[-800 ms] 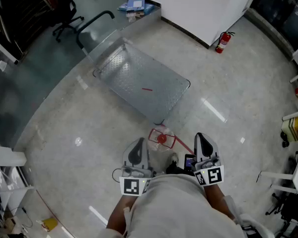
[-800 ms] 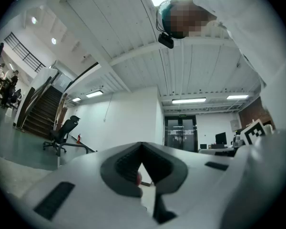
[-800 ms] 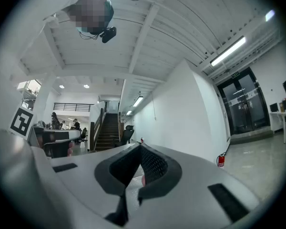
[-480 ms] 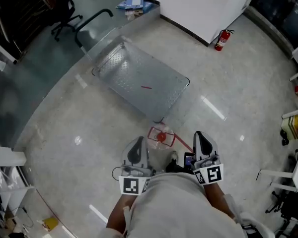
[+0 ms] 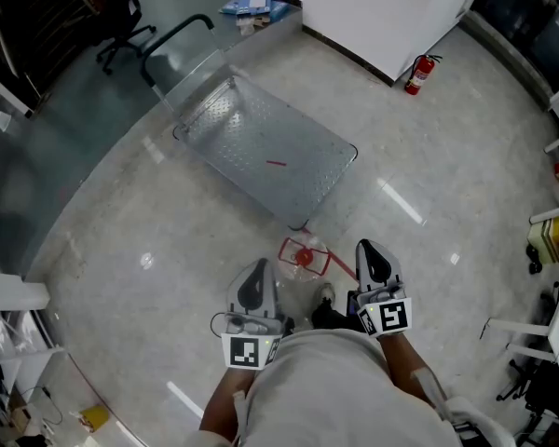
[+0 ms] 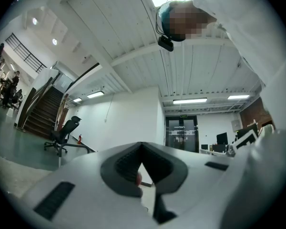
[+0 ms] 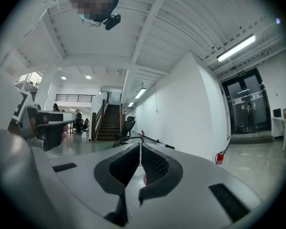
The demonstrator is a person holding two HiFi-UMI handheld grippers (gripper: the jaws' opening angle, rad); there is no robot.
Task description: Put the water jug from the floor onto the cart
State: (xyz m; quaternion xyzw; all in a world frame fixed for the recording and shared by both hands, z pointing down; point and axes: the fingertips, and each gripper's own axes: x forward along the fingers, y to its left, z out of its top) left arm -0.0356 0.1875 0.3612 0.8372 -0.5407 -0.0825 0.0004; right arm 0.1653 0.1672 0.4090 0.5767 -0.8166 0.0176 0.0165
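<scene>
The left tool (image 6: 142, 146) is clenched, its two tips pressed together with nothing between them, and it is tilted slightly upward toward a white wall and dark glass doors. The right tool (image 7: 140, 147) is clenched as well, tips meeting and empty, and it is held level. In the head view both tools sit close to the person's body, side by side and apart, the left one at the left. The jug (image 5: 303, 261), clear with a red cap and a red handle, stands upright on the pale floor (image 5: 429, 277), just beyond the tools and between them, touching neither. A little farther on, the near corner of the cart (image 5: 265, 152) comes close to the jug; its flat metal deck runs away to the far left, bare but for a small red mark, with a dark handle (image 5: 172, 37) at the far end. Far right, a red extinguisher (image 5: 416, 77) stands against the wall, and far left is a black chair (image 5: 121, 12).
</scene>
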